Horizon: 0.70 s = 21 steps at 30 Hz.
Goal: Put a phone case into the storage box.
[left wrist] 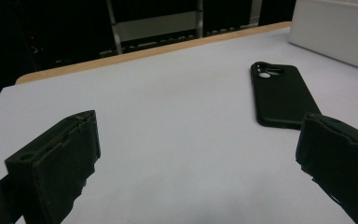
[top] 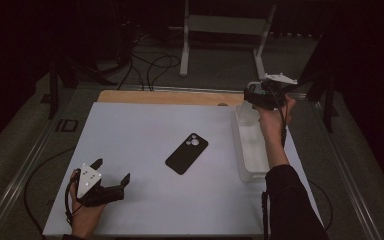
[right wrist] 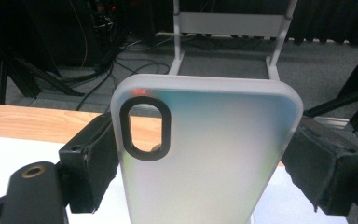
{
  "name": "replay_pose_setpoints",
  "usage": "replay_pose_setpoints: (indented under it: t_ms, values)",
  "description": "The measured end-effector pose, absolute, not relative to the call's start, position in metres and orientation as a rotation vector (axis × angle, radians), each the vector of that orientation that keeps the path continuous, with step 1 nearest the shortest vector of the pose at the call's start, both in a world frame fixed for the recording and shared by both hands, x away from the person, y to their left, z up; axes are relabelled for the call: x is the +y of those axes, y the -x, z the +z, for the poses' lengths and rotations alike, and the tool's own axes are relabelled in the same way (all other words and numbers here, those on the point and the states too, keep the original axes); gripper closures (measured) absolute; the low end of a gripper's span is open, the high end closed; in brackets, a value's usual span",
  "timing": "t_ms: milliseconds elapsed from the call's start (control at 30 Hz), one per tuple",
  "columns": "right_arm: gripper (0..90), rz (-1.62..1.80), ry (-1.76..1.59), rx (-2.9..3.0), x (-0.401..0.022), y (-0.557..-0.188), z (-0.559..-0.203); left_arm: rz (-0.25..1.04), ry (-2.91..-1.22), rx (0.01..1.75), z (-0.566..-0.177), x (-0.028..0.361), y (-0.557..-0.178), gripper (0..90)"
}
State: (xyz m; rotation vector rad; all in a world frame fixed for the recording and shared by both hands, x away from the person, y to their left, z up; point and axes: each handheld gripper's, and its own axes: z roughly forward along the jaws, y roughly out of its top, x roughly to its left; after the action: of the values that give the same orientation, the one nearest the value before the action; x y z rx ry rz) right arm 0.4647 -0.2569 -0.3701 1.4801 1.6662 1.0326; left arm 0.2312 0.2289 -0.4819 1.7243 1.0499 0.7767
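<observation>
A translucent white phone case (right wrist: 205, 158) is pinched across its width by the right tool (top: 261, 95), which is held above the far right corner of the bench (top: 130, 135), over the far end of a clear bin (top: 247, 150) set along the right edge. The left tool (top: 111, 172) is kept near the near left corner, just above the white surface, its jaws spread with nothing between them. A black phone case (top: 187, 153) is seen lying flat near the middle of the bench, camera cutout toward the far edge.
</observation>
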Motion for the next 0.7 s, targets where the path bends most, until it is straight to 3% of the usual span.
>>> replay_pose_setpoints:
  t_ms: [700]
  values:
    - [16.5,0.889,-1.545,1.732,-0.246,-0.486,-0.412,0.772,-1.714,1.056,-0.482,0.231,-0.231,0.3]
